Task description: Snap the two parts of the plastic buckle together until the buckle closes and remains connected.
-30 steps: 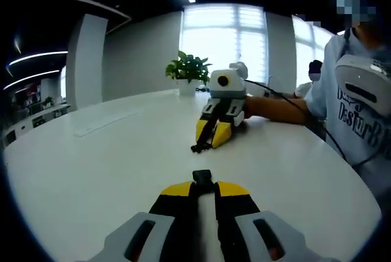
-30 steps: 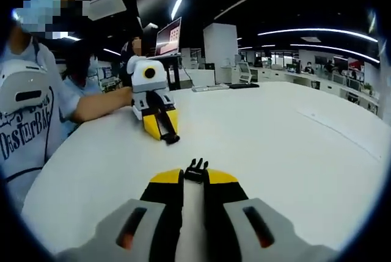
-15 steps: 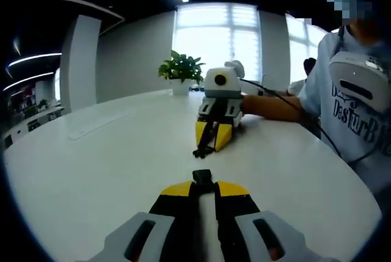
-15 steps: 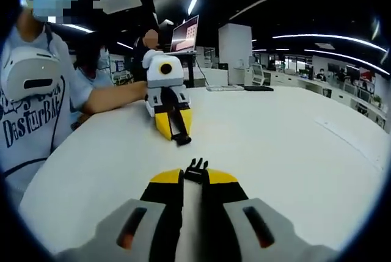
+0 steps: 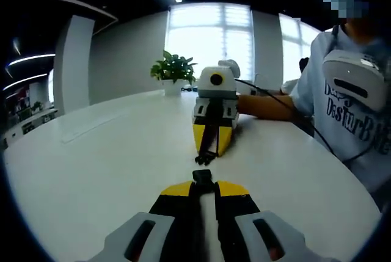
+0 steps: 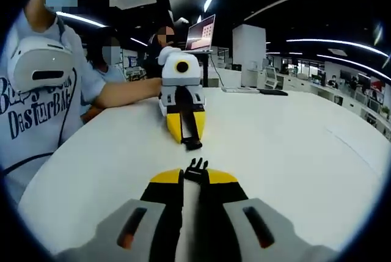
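**Two claws face off, a buckle half in each**

The left claw (image 5: pixel 202 184) has its yellow-tipped jaws pinched narrow on the socket half of the buckle (image 5: pixel 202 176), a small black block poking out just past the tips. Straight ahead in the left gripper view, the right claw (image 5: pixel 206 152) points back at it, nose down toward the white desk (image 5: pixel 104 170), with the pronged half of the buckle (image 5: pixel 203 159) jutting black from its tips. The two halves are near each other, lined up nose to nose, but apart, with a strip of bare desk between them.

Over in the right gripper view, the right claw (image 6: pixel 195 175) grips the pronged half (image 6: pixel 195 167) tight, black prongs fanning forward from between the jaws. Opposite it the left claw (image 6: pixel 189 135) tilts down, the socket half (image 6: pixel 192 143) hanging dark at its tip, close to the desk (image 6: pixel 287 152) surface; whether it touches cannot be told.

Further out, a person's forearm (image 5: pixel 269 106) runs back from the right claw to a light blue printed shirt (image 5: pixel 348 115). A potted plant (image 5: pixel 173 69) sits at the far desk edge before bright windows (image 5: pixel 211 36), and an open laptop (image 6: pixel 203 32) glows behind the left claw
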